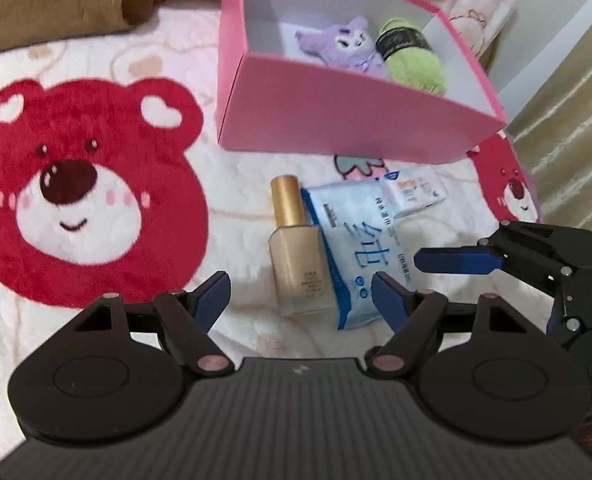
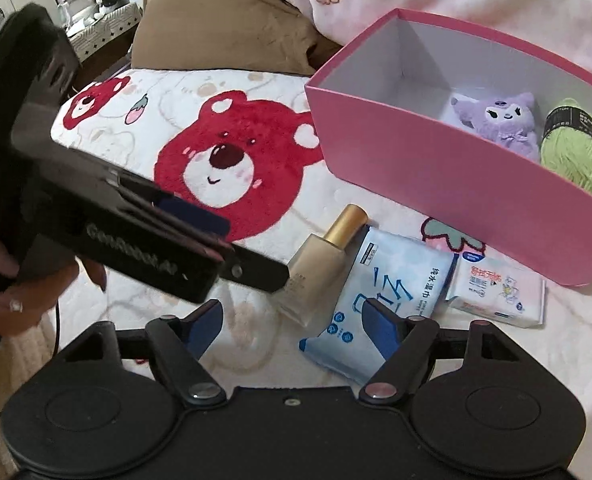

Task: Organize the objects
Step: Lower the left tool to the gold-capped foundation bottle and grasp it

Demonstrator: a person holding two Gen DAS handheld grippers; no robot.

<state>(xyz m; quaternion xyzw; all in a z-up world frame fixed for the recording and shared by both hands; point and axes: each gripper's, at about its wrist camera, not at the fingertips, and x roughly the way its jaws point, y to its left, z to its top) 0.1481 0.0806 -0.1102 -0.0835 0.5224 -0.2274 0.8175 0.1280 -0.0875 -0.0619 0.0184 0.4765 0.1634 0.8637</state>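
Below, at the frame's bottom, the left hand-held gripper [image 1: 302, 300] hangs with jaws apart and empty over a foundation bottle [image 1: 296, 252] and blue wipes pack [image 1: 354, 252] lying side by side, touching, on the bed blanket [image 1: 231, 184]. Likewise, the right hand-held gripper [image 2: 291, 326] gapes empty. Upper right, a pink box [image 1: 336, 112] holds a purple plush [image 1: 348, 46] and green yarn [image 1: 414, 62].

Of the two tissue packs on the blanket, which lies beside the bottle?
The larger blue pack, right alongside the gold-capped bottle; the smaller pink-and-white pack lies on its far side.
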